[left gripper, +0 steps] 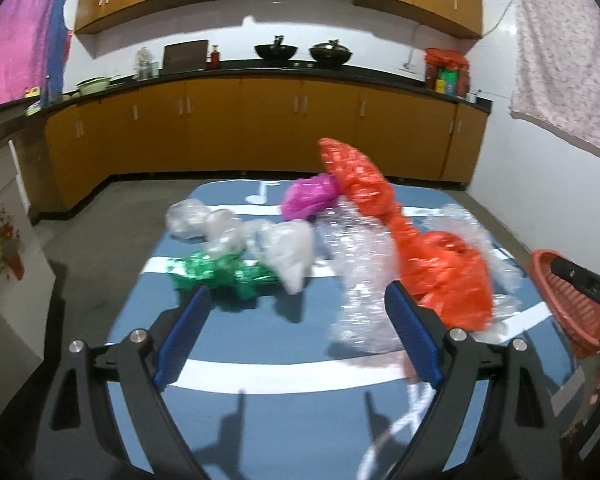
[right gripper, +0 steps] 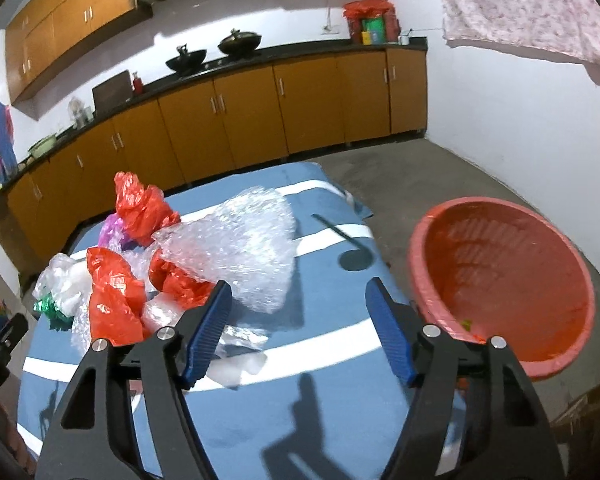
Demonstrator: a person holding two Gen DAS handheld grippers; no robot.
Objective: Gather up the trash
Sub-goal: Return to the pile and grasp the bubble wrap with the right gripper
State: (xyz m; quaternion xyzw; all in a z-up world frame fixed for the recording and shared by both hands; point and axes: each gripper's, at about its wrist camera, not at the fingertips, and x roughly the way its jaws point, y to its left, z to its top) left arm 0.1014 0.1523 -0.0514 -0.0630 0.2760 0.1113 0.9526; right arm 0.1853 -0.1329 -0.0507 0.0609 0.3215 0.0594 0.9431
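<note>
Trash lies ahead of our fingers: crumpled red plastic bags point(left gripper: 444, 272) and clear bubble wrap point(right gripper: 244, 248) on the blue striped table point(left gripper: 260, 420). Left gripper point(left gripper: 296, 304) and right gripper point(right gripper: 298, 292) gape empty. Light, soft, slippery stuff; we'd pinch a bunched fold.

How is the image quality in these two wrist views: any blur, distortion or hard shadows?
Left wrist view: the plastic trash, such as the green foil wad, is smeared by motion blur; the fisheye bends the counter. Right wrist view: sharper, the bubble wrap glints, and the open right gripper casts hard shadows on the blue cloth.
</note>
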